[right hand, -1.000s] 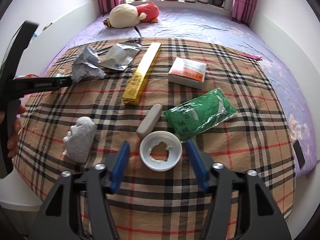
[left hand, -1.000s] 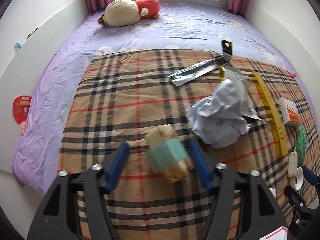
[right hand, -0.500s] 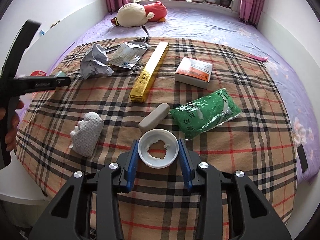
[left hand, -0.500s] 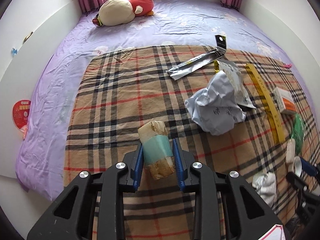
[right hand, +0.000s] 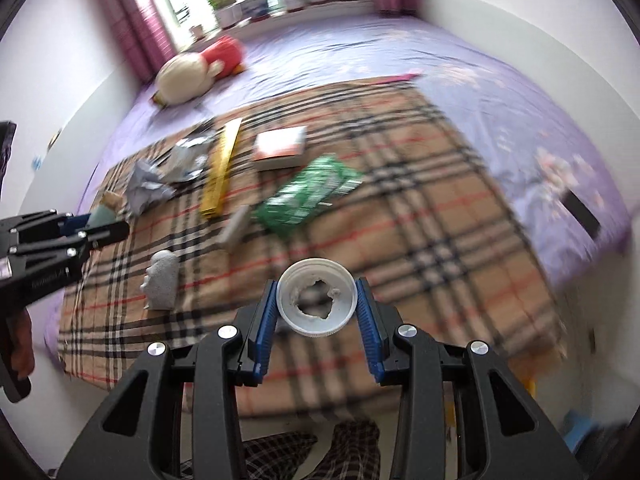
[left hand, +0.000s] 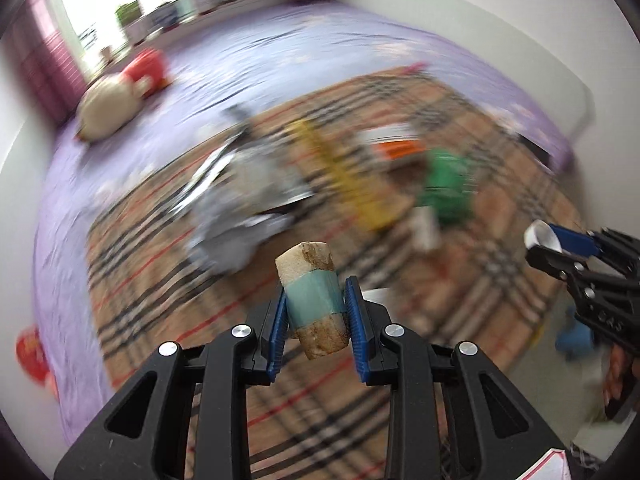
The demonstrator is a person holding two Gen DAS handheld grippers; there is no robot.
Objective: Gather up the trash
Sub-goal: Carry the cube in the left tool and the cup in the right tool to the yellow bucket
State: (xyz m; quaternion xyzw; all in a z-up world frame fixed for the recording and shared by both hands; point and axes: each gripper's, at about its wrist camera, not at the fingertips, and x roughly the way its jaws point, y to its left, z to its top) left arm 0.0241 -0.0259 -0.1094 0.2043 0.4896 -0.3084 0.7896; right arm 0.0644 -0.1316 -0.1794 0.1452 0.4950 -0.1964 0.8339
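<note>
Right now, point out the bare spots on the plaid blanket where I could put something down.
In the right wrist view, the plaid blanket is bare right of the green packet, up to the purple sheet. Another bare strip runs along the near edge, below the grey crumpled wad. The far left is crowded: crumpled paper, yellow box, white-and-red box.

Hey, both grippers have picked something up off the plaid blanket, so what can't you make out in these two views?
- Left wrist view: motion blur smears the green packet and orange-and-white box; print unreadable.
- Right wrist view: print on the yellow strip is too small.
- Both views: where the trash goes is out of frame.
- Left wrist view: the white ring cap is half hidden behind the right gripper.
</note>
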